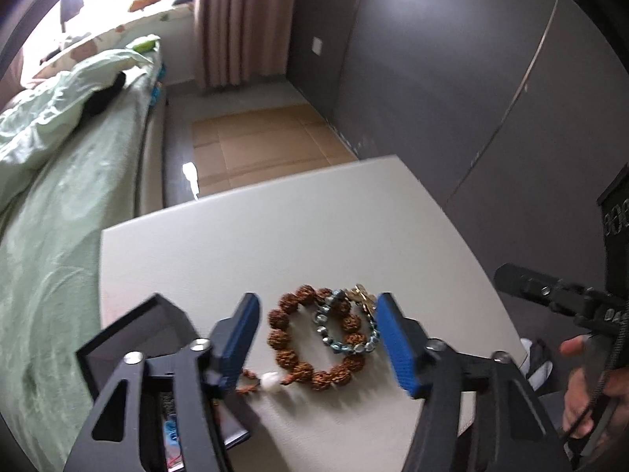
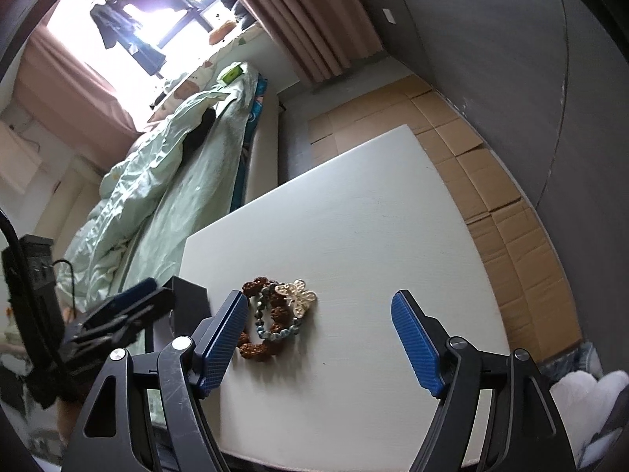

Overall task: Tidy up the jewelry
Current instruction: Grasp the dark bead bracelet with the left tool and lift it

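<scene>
Three pieces of jewelry lay in one small heap near the front of the white table point(image 1: 243, 236): a brown seed-bead bracelet point(image 1: 310, 338), a blue-grey bead bracelet point(image 1: 346, 334) overlapping its right side, and a gold butterfly brooch point(image 2: 295, 297) at the far right edge of the heap. The left tool point(image 1: 318, 338) hung over them with its jaws apart, blue pads straddling the heap and pressing on nothing. The right tool point(image 2: 318, 342) was open too, the heap lying by its left pad. To lift the brown bracelet cleanly, I judged it best to pinch one bead on its bare left arc, clear of the blue loop. Its tassel and white bead point(image 1: 272, 378) trailed near-left, so its long axis ran from there toward the brooch. A dark open box point(image 1: 129, 338) sat left of the heap.
</scene>
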A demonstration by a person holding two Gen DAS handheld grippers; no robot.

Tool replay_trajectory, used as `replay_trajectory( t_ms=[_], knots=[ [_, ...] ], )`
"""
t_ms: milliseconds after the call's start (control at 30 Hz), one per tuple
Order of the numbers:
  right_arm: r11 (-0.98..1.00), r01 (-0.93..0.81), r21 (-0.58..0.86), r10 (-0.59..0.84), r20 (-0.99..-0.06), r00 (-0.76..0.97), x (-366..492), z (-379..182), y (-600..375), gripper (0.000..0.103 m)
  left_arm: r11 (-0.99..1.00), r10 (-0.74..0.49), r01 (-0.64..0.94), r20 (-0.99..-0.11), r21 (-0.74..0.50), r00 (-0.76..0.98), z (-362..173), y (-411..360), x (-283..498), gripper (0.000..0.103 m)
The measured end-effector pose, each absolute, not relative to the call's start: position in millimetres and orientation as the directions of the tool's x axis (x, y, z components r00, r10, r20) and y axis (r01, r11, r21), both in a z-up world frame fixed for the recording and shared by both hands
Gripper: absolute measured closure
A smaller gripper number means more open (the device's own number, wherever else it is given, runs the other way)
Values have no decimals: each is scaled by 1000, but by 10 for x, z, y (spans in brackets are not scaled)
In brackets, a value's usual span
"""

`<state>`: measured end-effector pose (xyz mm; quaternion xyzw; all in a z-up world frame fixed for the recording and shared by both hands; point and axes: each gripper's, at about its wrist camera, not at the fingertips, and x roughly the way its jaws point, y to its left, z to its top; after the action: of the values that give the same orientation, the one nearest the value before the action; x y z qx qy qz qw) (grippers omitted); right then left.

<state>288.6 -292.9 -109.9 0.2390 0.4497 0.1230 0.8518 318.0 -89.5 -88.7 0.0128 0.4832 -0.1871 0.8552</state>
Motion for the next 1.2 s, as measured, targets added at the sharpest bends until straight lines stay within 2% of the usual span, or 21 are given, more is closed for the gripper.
replay_trajectory(
  t_ms=[133, 400, 600, 667, 733, 933, 1200],
  knots=[
    [856, 20, 517, 421, -718, 554, 2899, -1147, -3013, 27, 924, -307, 343, -863, -169, 401, -1084, -1025, 3270, 68],
    [838, 44, 544, 438, -720, 538, 2926, -1218, -3098, 27, 932, -281, 318, -903, -175, 324, -1456, -1092, 3404, 82],
    [843, 46, 536, 433, -726, 534, 2963, -1244, -3079, 27, 940, -253, 299, -922, -164, 292, -1604, -1087, 3418, 84],
    [844, 44, 534, 434, -729, 530, 2984, -1260, -3050, 27, 940, -251, 297, -929, -167, 273, -1668, -1100, 3427, 91],
    [848, 42, 529, 431, -733, 526, 2998, -1271, -3029, 27, 940, -250, 298, -926, -163, 283, -1658, -1091, 3423, 93],
    [856, 18, 517, 433, -736, 521, 3039, -1314, -2932, 29, 926, -315, 311, -892, -214, 324, -1422, -1037, 3382, 93],
    [857, -33, 514, 464, -743, 482, 3150, -1433, -2697, 41, 883, -440, 349, -814, -315, 378, -1025, -974, 3294, 94]
  ],
)
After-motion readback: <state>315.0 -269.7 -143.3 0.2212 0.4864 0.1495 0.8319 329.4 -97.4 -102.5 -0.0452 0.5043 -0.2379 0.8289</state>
